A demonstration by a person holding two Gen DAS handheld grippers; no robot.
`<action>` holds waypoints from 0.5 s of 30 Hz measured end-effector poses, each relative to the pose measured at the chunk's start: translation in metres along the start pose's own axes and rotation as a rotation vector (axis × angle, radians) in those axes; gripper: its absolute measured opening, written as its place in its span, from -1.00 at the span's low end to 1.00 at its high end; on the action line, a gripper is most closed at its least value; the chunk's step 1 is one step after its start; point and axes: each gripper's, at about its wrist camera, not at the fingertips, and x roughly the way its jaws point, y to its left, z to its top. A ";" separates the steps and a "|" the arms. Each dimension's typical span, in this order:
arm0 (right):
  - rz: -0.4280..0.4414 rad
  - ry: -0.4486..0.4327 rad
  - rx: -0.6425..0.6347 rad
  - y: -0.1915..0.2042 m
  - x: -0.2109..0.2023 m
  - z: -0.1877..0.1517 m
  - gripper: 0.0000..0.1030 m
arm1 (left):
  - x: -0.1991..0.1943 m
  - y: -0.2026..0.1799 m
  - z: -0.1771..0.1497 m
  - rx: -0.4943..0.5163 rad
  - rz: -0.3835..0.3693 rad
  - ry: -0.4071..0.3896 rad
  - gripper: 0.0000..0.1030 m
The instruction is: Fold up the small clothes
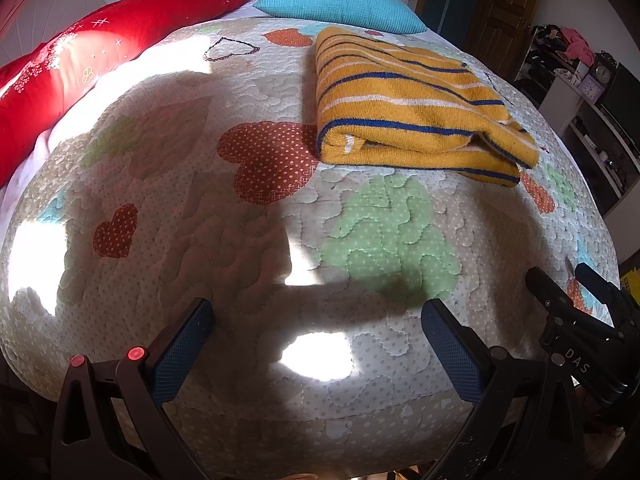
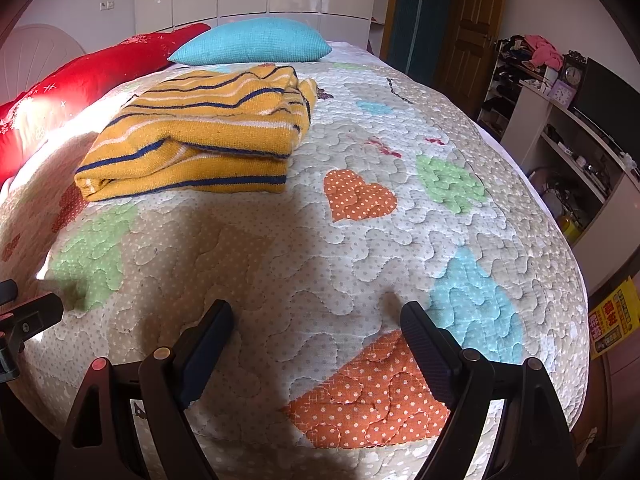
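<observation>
A yellow garment with blue and white stripes (image 1: 412,108) lies folded into a thick rectangle on the quilted bed cover (image 1: 240,240); in the right wrist view the same garment (image 2: 200,136) sits at the upper left. My left gripper (image 1: 316,312) hovers over the near part of the bed, open, nothing between its blue pads, well short of the garment. My right gripper (image 2: 316,316) is also open and empty above the quilt (image 2: 360,260), with the garment far ahead to its left. The right gripper's black frame (image 1: 576,320) shows at the left wrist view's right edge.
A red blanket (image 1: 100,52) runs along the bed's left side and a turquoise pillow (image 1: 340,4) lies at the head. Right of the bed stand white shelves (image 2: 568,148) with clocks and clutter, and a wooden door (image 2: 468,28) behind. The bed edge drops off at right.
</observation>
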 end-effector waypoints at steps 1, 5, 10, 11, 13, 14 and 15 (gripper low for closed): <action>-0.001 0.000 -0.001 0.000 0.000 0.000 0.74 | 0.000 0.000 0.000 0.000 0.000 0.000 1.00; -0.002 -0.002 -0.005 0.001 -0.001 0.000 0.74 | 0.000 0.000 0.000 0.000 0.000 0.001 1.00; -0.004 -0.002 -0.006 0.003 -0.001 0.000 0.74 | 0.000 0.000 0.000 0.000 0.000 0.000 1.00; -0.004 -0.002 -0.005 0.003 -0.001 0.000 0.75 | 0.000 0.000 0.000 0.000 0.000 0.000 1.00; -0.004 -0.002 -0.005 0.003 -0.001 0.000 0.75 | 0.000 0.000 0.000 -0.001 0.000 0.000 1.00; -0.003 -0.002 -0.005 0.004 -0.001 0.000 0.75 | 0.000 0.000 0.000 -0.001 0.000 0.000 1.00; -0.003 -0.001 -0.004 0.004 -0.001 0.000 0.75 | 0.000 0.000 0.000 -0.002 0.000 0.000 1.00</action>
